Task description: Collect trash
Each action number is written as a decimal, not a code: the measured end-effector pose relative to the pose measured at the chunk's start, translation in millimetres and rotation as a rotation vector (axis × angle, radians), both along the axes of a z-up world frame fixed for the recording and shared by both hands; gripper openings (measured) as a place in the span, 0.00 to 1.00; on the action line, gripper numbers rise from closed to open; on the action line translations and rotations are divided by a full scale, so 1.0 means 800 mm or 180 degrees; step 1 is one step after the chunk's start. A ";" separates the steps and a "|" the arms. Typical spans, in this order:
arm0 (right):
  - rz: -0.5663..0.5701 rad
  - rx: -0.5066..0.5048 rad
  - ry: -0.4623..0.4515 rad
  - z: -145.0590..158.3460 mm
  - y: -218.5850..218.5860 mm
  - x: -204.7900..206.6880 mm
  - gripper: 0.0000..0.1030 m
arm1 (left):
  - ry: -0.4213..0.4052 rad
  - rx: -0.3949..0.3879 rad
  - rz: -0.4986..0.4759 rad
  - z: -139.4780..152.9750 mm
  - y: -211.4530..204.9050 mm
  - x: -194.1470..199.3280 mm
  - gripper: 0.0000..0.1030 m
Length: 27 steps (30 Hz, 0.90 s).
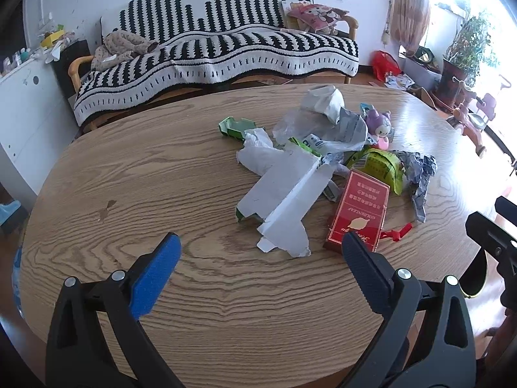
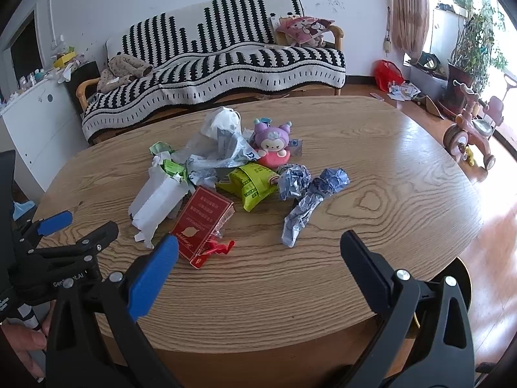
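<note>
Several pieces of trash (image 2: 226, 174) lie heaped mid-table (image 2: 371, 226): white torn carton (image 1: 284, 200), red box (image 2: 202, 226), yellow-green wrapper (image 2: 252, 184), crumpled blue-grey paper (image 2: 303, 200) and clear plastic (image 1: 323, 126), with a purple plush (image 2: 273, 144) at the far side. The oval wooden table stands before a black-and-white striped sofa (image 2: 226, 64). The red box's long axis runs near-to-far, slightly tilted. Left gripper (image 1: 260, 252) and right gripper (image 2: 258, 249) hover over the near edge, fingers spread wide, holding nothing.
</note>
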State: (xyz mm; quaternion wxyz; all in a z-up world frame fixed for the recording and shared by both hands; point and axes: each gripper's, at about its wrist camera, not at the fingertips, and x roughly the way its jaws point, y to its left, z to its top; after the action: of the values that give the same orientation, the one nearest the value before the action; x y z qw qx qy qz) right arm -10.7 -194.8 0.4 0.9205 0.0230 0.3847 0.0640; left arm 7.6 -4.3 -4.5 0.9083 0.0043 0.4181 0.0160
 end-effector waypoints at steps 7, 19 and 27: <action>0.0008 0.0016 0.0021 -0.001 0.000 -0.001 0.94 | -0.0002 -0.0001 0.0040 0.001 0.006 0.000 0.94; 0.0022 0.0028 0.0014 0.000 0.001 -0.002 0.94 | -0.0015 0.0034 0.0017 0.001 0.005 -0.004 0.94; 0.0023 0.0034 0.0017 0.000 0.001 -0.003 0.94 | -0.0011 0.0006 0.0040 0.002 0.007 -0.005 0.94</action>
State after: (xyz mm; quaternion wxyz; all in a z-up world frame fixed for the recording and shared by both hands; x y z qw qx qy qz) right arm -12.8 -194.0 0.1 0.9191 0.0266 0.3869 0.0694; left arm 3.5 1.0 -3.0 0.9088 0.0025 0.4166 0.0222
